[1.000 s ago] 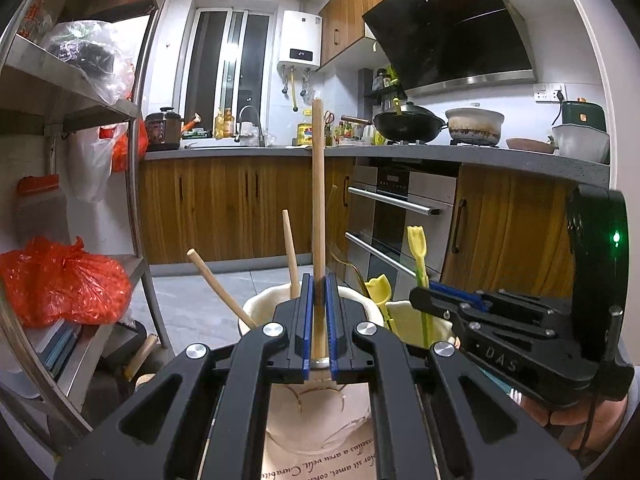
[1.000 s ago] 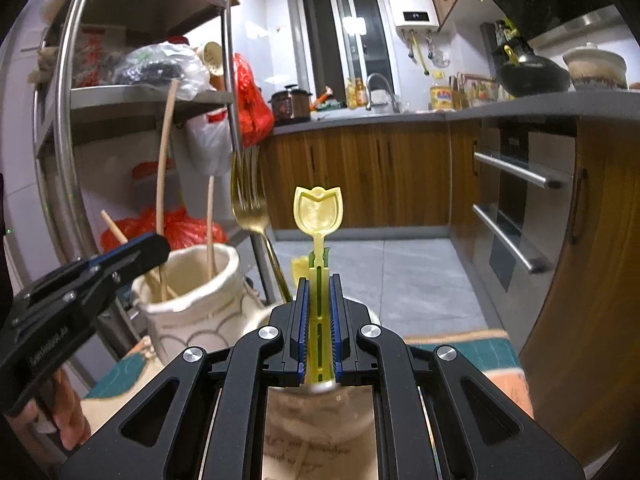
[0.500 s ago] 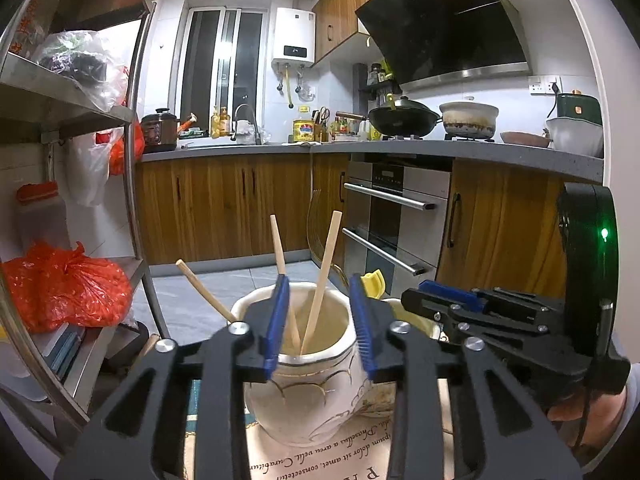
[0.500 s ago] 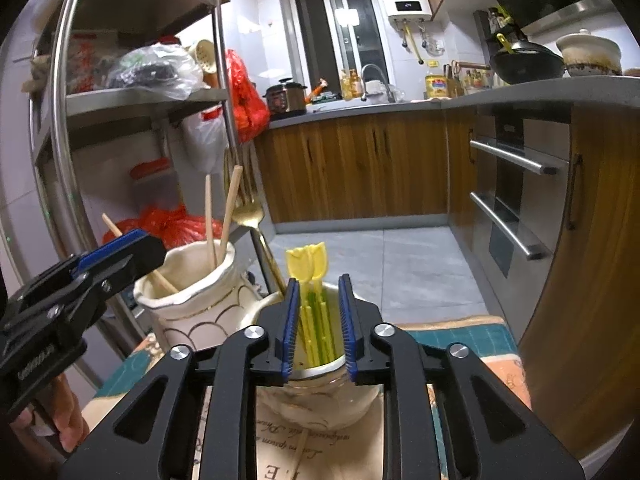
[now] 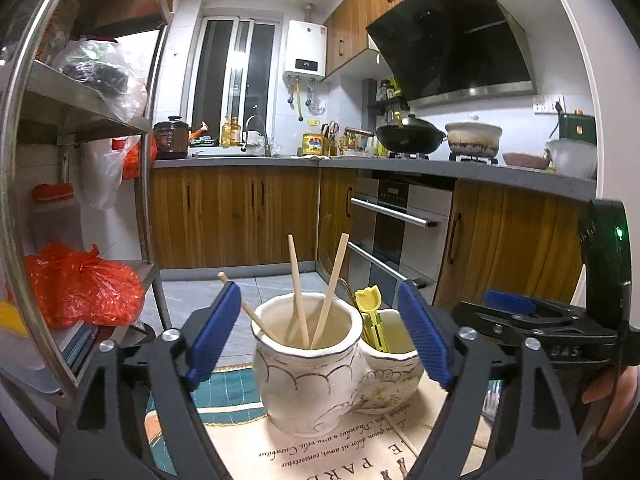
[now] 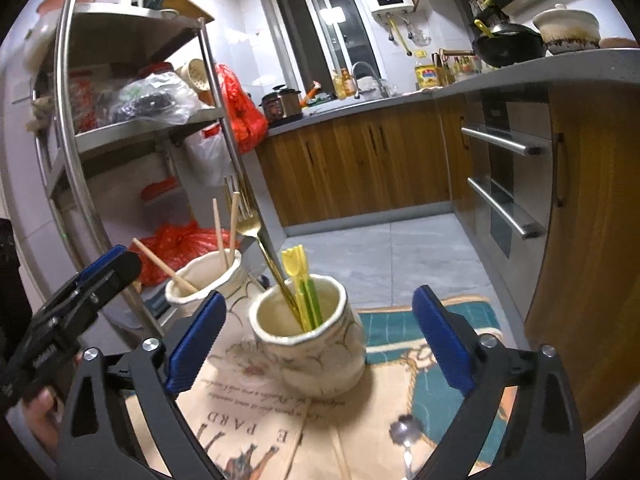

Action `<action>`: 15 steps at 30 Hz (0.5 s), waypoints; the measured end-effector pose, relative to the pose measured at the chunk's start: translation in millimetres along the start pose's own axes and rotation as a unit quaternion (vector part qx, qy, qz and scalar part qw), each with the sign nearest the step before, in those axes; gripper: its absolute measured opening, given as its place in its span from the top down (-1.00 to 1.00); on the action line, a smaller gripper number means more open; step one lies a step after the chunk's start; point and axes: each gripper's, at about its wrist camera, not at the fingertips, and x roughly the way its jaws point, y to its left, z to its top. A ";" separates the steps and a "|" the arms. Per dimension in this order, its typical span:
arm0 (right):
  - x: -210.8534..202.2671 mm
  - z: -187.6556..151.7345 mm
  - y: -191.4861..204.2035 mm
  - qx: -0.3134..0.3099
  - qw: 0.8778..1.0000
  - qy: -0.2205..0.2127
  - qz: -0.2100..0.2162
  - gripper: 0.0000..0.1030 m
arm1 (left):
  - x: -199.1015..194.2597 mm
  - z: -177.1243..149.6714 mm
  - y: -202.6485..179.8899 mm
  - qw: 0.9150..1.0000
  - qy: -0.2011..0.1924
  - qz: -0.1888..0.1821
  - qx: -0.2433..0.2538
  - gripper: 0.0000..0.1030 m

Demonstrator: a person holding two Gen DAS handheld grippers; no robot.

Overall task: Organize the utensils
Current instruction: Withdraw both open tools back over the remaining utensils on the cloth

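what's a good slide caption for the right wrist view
Open right gripper behind a ceramic jar holding yellow plastic utensils and a gold fork.

Two ceramic jars (image 5: 308, 364), three wooden chopsticks (image 5: 298, 292), one gold fork (image 6: 250, 224), one metal spoon (image 6: 404, 436).

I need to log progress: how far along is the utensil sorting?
Done: three chopsticks stand in the left jar; the gold fork and yellow-green picks stand in the right jar. In hand: nothing; the left tongs and right tongs have just been opening and are empty. Left: a spoon lies on the mat.
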 end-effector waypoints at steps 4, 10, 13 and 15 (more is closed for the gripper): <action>-18.6 -1.9 -3.8 -0.008 1.000 -0.004 -0.006 -0.89 | -19.5 2.4 3.2 1.000 -0.007 -0.002 -0.013 -0.88; -43.9 -7.0 -17.0 0.002 1.000 0.004 -0.028 -0.90 | -44.6 -4.0 6.4 1.000 0.009 -0.008 -0.025 -0.89; -53.1 -12.5 -25.8 0.006 0.998 0.015 -0.056 -0.90 | -54.4 -16.3 7.4 0.999 0.033 -0.006 -0.024 -0.89; -58.6 -18.7 -32.1 0.010 0.997 0.021 -0.069 -0.90 | -59.5 -29.6 8.4 0.998 0.051 -0.003 -0.021 -0.89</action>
